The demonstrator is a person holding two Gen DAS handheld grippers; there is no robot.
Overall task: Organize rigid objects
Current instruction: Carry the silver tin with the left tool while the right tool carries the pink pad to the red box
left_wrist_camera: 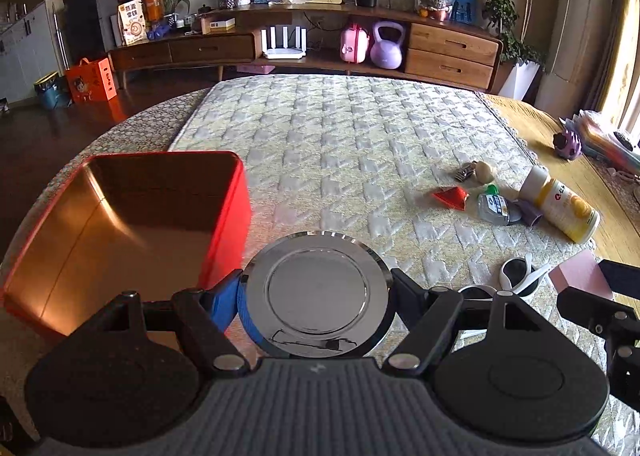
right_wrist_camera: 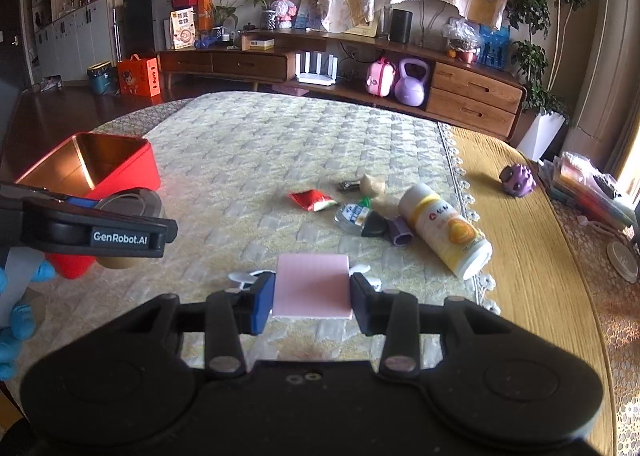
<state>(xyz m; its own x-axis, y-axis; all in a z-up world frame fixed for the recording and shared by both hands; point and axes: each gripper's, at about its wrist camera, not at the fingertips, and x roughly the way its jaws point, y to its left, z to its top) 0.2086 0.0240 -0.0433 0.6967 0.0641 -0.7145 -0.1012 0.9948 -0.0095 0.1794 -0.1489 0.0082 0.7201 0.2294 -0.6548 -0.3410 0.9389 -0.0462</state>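
My left gripper [left_wrist_camera: 316, 288] is shut on a round shiny metal tin [left_wrist_camera: 316, 296], held above the quilted mat just right of the open red box [left_wrist_camera: 224, 192]. My right gripper [right_wrist_camera: 311, 298] is shut on a flat pink block [right_wrist_camera: 312, 284], lifted above a pair of white sunglasses [right_wrist_camera: 244, 277]. In the right wrist view the left gripper [right_wrist_camera: 116, 216] with the tin shows at the left, in front of the red box [right_wrist_camera: 132, 164]. The pink block [left_wrist_camera: 580, 276] and white sunglasses [left_wrist_camera: 516, 276] also appear at the right of the left wrist view.
A cluster lies on the mat: a white and yellow bottle [right_wrist_camera: 444, 230], a small clear bottle [right_wrist_camera: 354, 216], a red packet [right_wrist_camera: 310, 200], a purple piece [right_wrist_camera: 400, 234] and keys [right_wrist_camera: 348, 186]. A purple toy [right_wrist_camera: 518, 178] sits on the yellow cloth. A blue-gloved hand [right_wrist_camera: 16, 320] is at left.
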